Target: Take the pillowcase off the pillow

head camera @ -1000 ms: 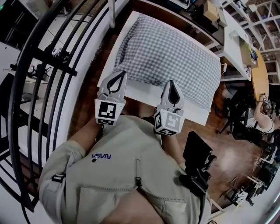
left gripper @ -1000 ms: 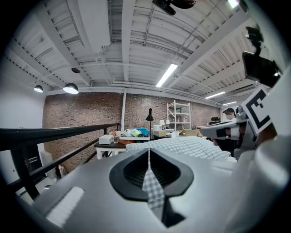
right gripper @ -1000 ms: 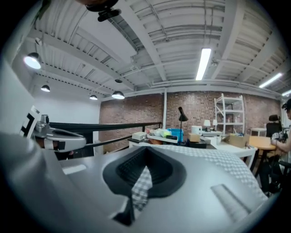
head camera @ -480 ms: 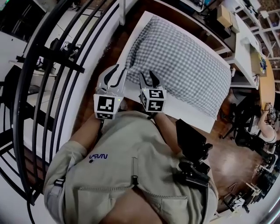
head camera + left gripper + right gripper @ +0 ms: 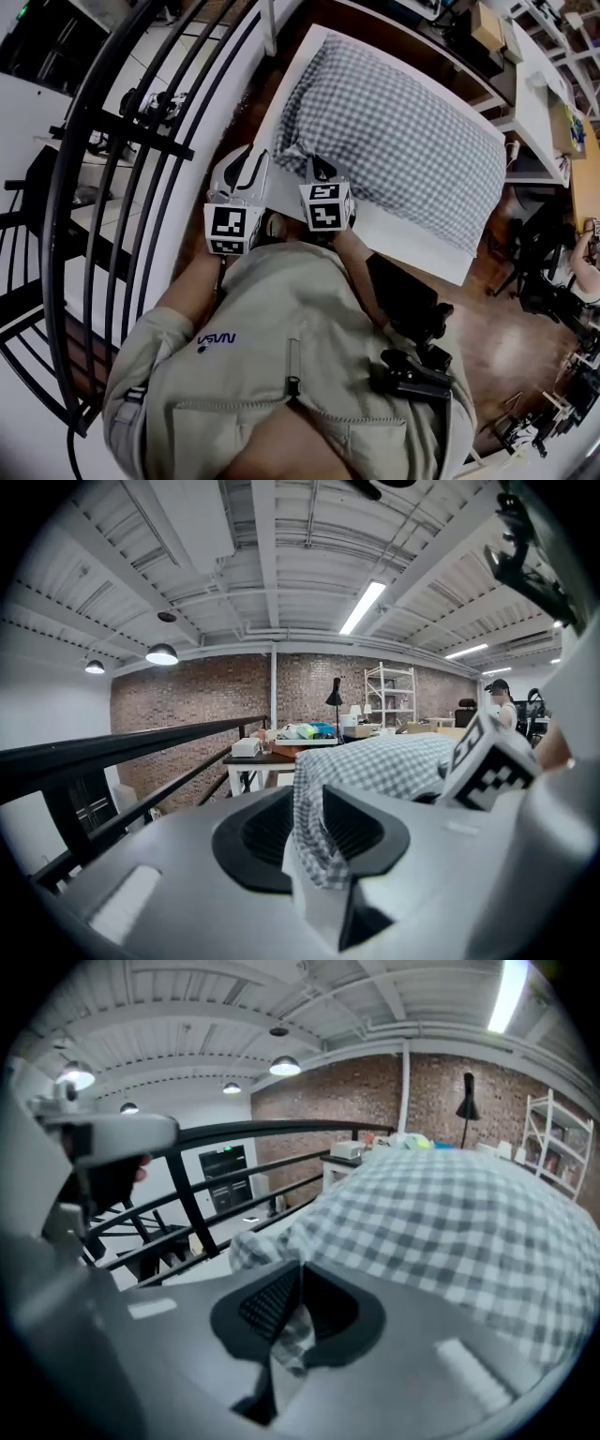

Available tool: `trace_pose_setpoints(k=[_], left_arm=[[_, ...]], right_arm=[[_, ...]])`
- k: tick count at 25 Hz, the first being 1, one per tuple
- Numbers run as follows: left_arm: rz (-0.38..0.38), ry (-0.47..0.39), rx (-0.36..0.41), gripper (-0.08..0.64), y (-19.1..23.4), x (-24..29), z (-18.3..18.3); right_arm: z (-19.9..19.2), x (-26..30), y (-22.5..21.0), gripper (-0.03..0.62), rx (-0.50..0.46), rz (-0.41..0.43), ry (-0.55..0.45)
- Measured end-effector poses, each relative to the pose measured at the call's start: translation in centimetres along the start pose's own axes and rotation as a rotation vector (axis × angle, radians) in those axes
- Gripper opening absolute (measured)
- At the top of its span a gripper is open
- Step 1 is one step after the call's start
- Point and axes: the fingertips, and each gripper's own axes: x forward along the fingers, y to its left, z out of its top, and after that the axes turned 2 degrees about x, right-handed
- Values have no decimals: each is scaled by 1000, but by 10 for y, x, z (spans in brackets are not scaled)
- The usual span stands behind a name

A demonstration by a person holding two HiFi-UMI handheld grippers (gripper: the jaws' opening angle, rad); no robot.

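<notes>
Left gripper [image 5: 249, 161] and right gripper [image 5: 317, 169] pinch grey-white checked fabric pillowcase [image 5: 394, 131] corner.
Left clamped, right closing on cloth; it lies at 2 o'clock, long axis 10-to-4.

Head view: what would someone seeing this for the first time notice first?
The big checked pillowcase fills the white table up top. At its near-left corner both grippers pinch the fabric: the left gripper is clamped on a fold, the right gripper beside it is closing on another. A black railing curves down the left.
</notes>
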Motion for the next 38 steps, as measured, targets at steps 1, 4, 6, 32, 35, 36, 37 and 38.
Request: trace_pose_setpoints(k=[1,4,6,32,35,36,37,38], left_arm=[[-12,2,-11,103,0,6,-1],[-86,22,-52,87,-8,29,-9],[-161,51,-66,81,-22,45,-17],[-671,310,-42,111,-147,65,-84],[-654,295,23,26,-144,68,-79],[-633,274,20,23,-138,69,-72],[-608,246,0,20,-131,69,-63],[-580,217,-30,20,-122,69,-53]], right_arm=[[4,-13,1,15,8,12,-41],[14,-51,-4,14,16,13,-143],[11,-68,-10,14,7,12,-168],[-13,-114,-32,8,46,10,-229],[-12,-116,-35,8,39,0,-237],[-11,-118,-37,8,34,-6,-243],[-10,-120,-39,8,30,-14,-249],[-9,-123,-43,8,25,-22,-255]])
